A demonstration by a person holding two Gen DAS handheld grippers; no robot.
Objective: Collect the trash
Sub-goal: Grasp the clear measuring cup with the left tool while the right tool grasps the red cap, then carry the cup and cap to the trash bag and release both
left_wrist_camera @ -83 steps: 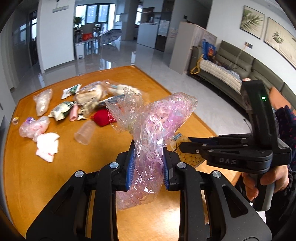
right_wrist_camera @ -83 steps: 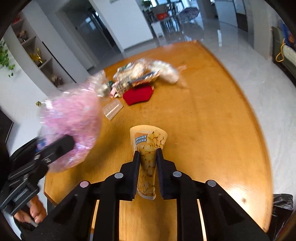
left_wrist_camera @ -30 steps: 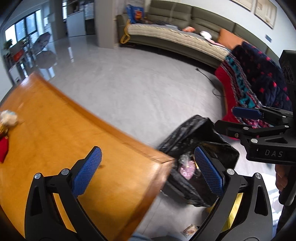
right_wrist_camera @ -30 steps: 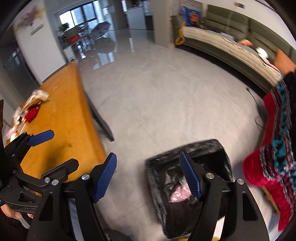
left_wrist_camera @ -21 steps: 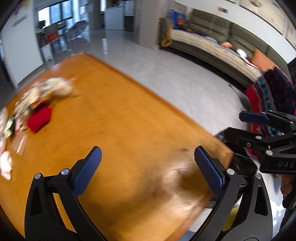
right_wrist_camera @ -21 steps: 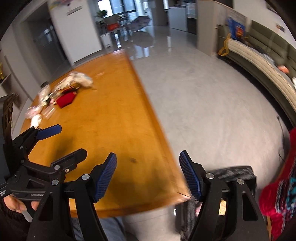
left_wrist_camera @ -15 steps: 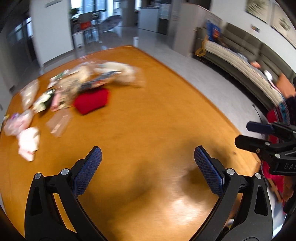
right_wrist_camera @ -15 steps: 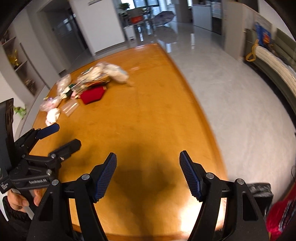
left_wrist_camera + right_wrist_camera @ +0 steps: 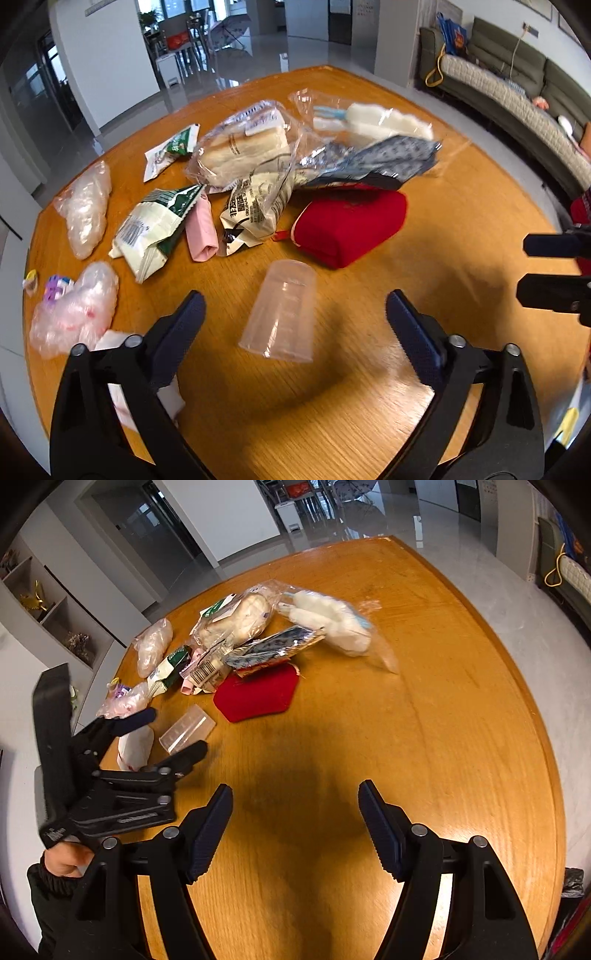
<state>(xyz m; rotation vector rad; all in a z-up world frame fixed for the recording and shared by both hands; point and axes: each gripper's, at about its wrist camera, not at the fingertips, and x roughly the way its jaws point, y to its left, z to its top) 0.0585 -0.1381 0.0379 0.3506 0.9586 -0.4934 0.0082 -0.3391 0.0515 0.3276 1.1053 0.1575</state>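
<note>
Left gripper (image 9: 293, 314): fingers spread, empty, above plastic cup (image 9: 282, 308)
Right gripper (image 9: 295, 818): fingers spread, empty, over table (image 9: 424, 709)
Cup: lying sideways, seemingly clear

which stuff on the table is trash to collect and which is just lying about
Likely trash: clear plastic cup, green-white wrapper, bread bag, crumpled plastic bags.

Probably not trash: red pouch, shelf ornaments, sofa.
</note>
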